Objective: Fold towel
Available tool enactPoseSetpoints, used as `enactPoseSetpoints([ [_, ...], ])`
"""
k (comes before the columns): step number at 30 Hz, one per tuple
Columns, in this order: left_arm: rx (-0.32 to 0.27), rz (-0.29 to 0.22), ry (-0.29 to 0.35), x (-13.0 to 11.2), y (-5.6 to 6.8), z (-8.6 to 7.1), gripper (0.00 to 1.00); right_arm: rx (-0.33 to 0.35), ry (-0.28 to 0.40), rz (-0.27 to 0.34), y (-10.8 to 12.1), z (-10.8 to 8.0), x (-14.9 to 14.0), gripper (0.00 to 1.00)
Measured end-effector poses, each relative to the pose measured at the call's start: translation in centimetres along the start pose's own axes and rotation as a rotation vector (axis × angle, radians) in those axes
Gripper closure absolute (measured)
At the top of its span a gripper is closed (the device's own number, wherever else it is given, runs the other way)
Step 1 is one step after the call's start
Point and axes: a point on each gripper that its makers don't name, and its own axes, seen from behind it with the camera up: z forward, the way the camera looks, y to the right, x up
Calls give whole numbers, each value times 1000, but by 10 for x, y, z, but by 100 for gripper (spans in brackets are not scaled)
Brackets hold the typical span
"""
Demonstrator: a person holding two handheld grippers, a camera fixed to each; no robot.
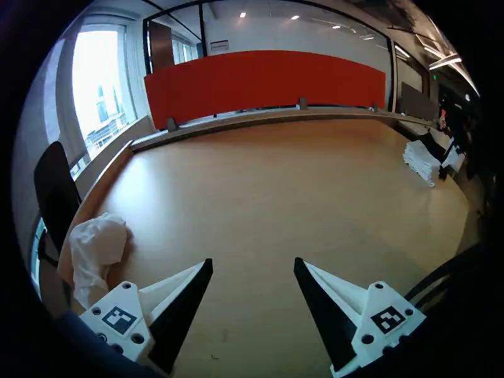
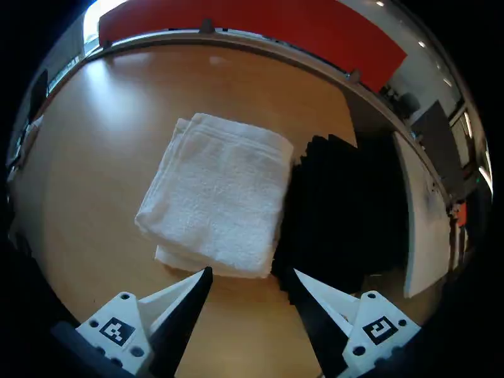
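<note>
A folded white towel lies flat on the wooden table, on top of other folded white towels, just beyond my right gripper. The right gripper is open and empty, its tips close to the towel's near edge. In the left gripper view my left gripper stands open over bare table with nothing between its fingers. A crumpled white towel lies at the table's left edge, left of the left finger. The stack of folded white towels shows far off at the right.
A pile of black folded cloth sits right beside the white towel. A red partition runs along the table's far side. A dark chair stands at the left edge. A white board lies right of the black cloth.
</note>
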Motion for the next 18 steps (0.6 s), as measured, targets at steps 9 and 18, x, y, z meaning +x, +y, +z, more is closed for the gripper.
enactPoseSetpoints([
  [9, 0, -3, 7, 2, -2, -1, 4, 2, 33, 57, -7, -2, 11, 10],
  [18, 0, -7, 12, 3, -3, -2, 4, 2, 58, 176, -16, 0, 21, 10],
])
